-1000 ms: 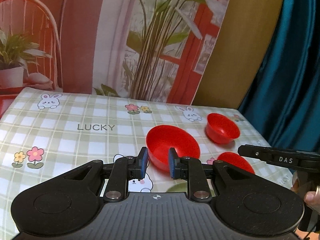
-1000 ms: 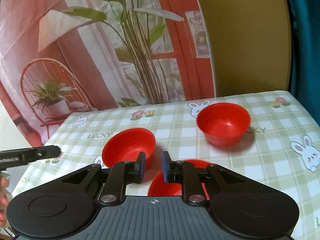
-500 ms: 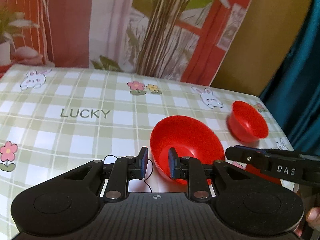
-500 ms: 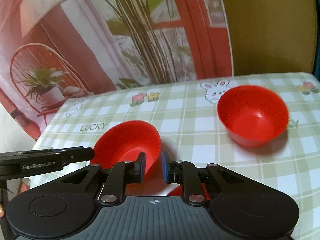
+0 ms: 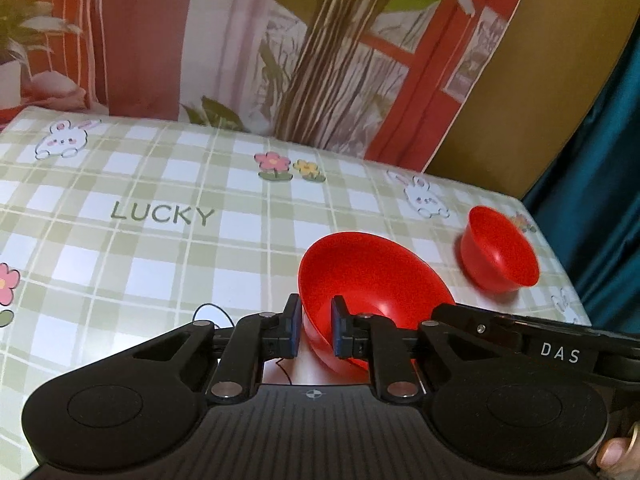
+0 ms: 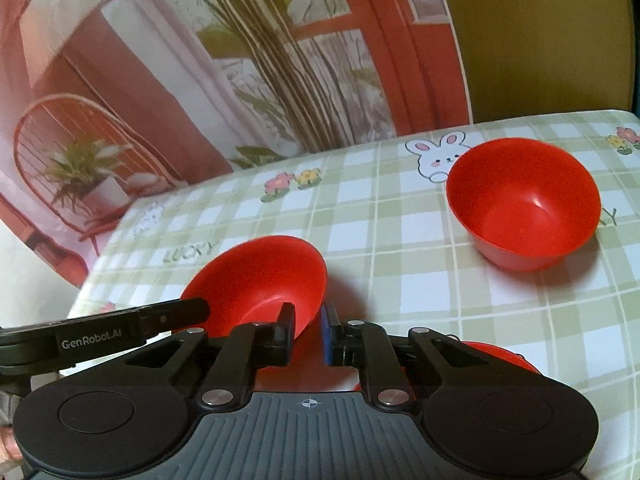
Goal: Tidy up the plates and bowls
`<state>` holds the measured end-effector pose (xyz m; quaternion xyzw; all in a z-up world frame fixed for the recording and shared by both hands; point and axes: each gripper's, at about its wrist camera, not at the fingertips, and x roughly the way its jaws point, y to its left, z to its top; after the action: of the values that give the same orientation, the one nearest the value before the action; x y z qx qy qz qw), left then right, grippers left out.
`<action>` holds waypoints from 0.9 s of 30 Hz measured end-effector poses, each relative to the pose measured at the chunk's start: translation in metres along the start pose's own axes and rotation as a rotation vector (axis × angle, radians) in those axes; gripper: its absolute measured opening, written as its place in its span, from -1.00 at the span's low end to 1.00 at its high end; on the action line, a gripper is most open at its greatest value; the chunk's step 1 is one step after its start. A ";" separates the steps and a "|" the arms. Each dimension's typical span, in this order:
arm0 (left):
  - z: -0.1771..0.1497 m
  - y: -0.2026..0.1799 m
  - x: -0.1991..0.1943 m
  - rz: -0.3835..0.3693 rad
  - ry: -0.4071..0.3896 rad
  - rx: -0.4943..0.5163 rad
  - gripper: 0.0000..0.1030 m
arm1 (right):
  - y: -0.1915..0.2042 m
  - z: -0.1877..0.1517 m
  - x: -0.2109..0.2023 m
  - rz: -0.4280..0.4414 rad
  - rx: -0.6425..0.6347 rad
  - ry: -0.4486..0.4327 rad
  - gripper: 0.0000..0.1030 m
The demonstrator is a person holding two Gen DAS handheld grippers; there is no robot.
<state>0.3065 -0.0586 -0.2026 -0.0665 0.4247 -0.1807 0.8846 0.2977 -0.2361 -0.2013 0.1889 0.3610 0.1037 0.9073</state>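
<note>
Hanging at back: printed fabric backdrop (image 5: 360, 60), matte, w/ tall reedy plant, red door frame and a rattan chair w/ potted plant. Hanging beside it at right: teal curtain (image 5: 608, 160), glossy, in folds.

Covering the table: smooth wipe-clean tablecloth (image 5: 160, 272), green-and-white check, w/ cartoon bunnies, pink and yellow flowers, and "LUCKY" (image 5: 162, 214) printed in green caps.

Sitting near front edge, towards the right: wide red bowl (image 5: 372, 276), shiny plastic, shallow w/ flared thin rim. Being gripped from both sides. Clamping its near-left rim: left gripper (image 5: 313, 330), black w/ blue pads, one finger outside the wall, one inside, jaws just having been closing onto it. Pinching the opposite rim: right gripper (image 6: 308, 328), fingers nearly together w/ the thin wall between.

Standing well apart, further back and right: small red bowl (image 6: 524, 204), same plastic, deeper, rounder, upright.

Peeking out behind right gripper's body: third red piece (image 6: 500, 356), mostly hidden, so plate or bowl – cannot tell.

Showing in white on the grippers' black side arms: "DAS" (image 5: 560, 354) and "GenRobot.AI" (image 6: 96, 340).
</note>
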 end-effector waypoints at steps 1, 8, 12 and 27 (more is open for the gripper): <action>0.001 -0.001 -0.005 -0.003 -0.009 -0.003 -0.68 | 0.001 0.000 -0.005 0.004 -0.001 -0.012 -0.74; -0.002 -0.021 -0.039 -0.013 -0.072 -0.018 -0.68 | 0.003 -0.002 -0.045 0.024 -0.007 -0.106 -0.74; -0.011 -0.033 -0.053 -0.033 -0.094 -0.005 -0.68 | -0.003 -0.008 -0.069 0.031 -0.003 -0.156 -0.74; -0.045 -0.091 -0.055 -0.066 -0.067 0.098 -0.67 | -0.052 -0.037 -0.122 0.008 0.034 -0.219 -0.73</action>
<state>0.2162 -0.1209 -0.1666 -0.0434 0.3831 -0.2281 0.8941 0.1873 -0.3133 -0.1730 0.2160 0.2607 0.0796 0.9376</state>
